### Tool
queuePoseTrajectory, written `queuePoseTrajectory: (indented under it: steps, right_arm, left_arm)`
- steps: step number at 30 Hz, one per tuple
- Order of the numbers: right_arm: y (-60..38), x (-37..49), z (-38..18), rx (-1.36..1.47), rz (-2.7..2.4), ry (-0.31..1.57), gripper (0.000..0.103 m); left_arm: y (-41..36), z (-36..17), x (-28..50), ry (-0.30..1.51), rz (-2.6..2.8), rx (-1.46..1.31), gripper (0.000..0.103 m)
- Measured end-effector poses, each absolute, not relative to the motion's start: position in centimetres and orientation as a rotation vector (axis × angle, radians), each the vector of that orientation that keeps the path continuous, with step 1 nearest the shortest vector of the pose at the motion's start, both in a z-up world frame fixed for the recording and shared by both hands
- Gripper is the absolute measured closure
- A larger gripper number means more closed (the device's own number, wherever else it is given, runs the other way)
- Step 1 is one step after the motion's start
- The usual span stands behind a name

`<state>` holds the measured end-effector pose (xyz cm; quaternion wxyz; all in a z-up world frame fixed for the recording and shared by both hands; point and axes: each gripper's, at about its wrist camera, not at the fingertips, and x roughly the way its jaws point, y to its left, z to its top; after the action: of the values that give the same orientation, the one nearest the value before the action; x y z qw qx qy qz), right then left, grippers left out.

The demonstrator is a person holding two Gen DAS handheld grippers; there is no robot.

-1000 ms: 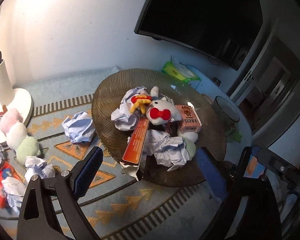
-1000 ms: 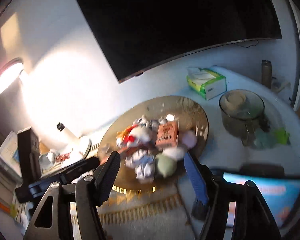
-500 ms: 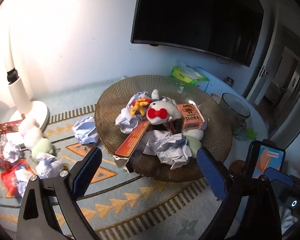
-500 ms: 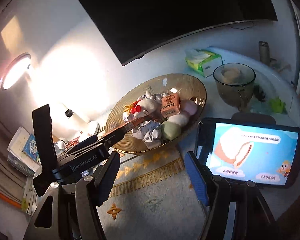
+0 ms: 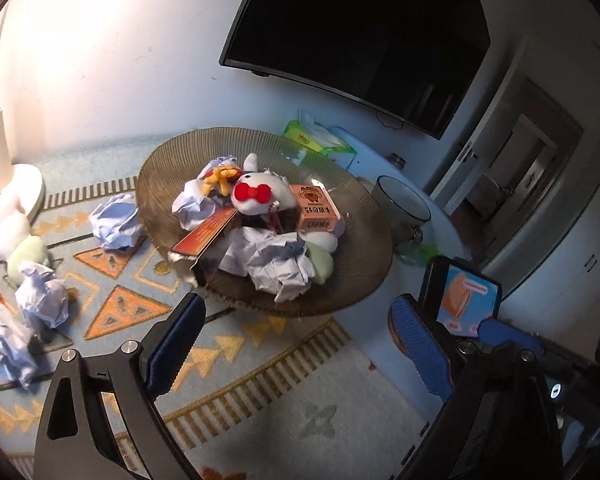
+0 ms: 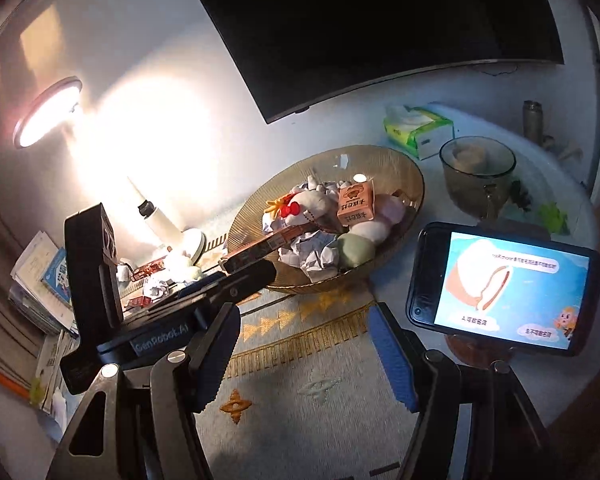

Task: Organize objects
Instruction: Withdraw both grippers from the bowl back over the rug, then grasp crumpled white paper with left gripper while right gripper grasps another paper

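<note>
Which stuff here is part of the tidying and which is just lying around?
Part of the job: woven tray, white plush, orange carton, long orange box, crumpled paper on the mat.

Lying about: phone, tissue pack, glass cup, lamp, TV.

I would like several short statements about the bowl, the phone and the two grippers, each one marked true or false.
1. The white plush toy lies inside the brown bowl. True.
2. The left gripper is shut on a paper ball. False: it is open and holds nothing.
3. The phone has its screen lit. True.
4. The orange carton lies on the rug outside the bowl. False: it sits in the bowl beside the plush toy.
5. The right gripper is open and empty. True.
6. The lamp is switched off. False: it shines brightly on the wall.
</note>
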<state>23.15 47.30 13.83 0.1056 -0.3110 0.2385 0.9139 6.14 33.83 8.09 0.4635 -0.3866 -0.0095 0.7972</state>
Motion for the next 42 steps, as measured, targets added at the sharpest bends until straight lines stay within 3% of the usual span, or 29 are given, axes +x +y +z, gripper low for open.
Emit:
queuePoseTrajectory:
  steps: [3, 7, 16, 21, 25, 28, 32, 42]
  right_arm:
    - [46.4, 23.0, 14.1, -0.928, 2.711, 0.675, 0.037]
    - [43.9, 20.9, 13.1, -1.006, 2.751, 0.65, 0.025]
    - [34.4, 11.7, 7.5, -1.303, 2.836, 0.379, 0.024]
    - [31.2, 8.4, 4.3, -1.355, 2.857, 0.224, 0.024]
    - [30.7, 7.4, 2.0, -1.415, 2.849, 0.236, 0.024]
    - [30.9, 7.6, 2.3, -1.367, 2.847, 0.24, 0.015]
    - [31.7, 7.2, 1.9, -1.399, 2.831, 0.316, 0.011]
    - [33.2, 6.9, 2.6, -1.369, 2.811, 0.411, 0.007]
  left_arm:
    - [30.5, 7.9, 7.0, -0.024, 1.98, -0.957, 0.009]
    - [23.6, 6.9, 7.1, -0.049, 2.07, -0.996, 0.008]
    - [6.4, 3.0, 2.8, -0.17, 2.531, -1.214, 0.008]
    - [1.2, 0.8, 0.6, -0.36, 2.637, -1.282, 0.008]
    - [0.6, 0.7, 0.5, -0.411, 2.658, -1.286, 0.005]
    - [0.6, 0.6, 0.3, -0.39, 2.678, -1.309, 0.005]
    - [0.7, 0.6, 0.3, -0.372, 2.672, -1.307, 0.001]
    - [4.7, 1.7, 1.5, -0.141, 2.501, -1.195, 0.001]
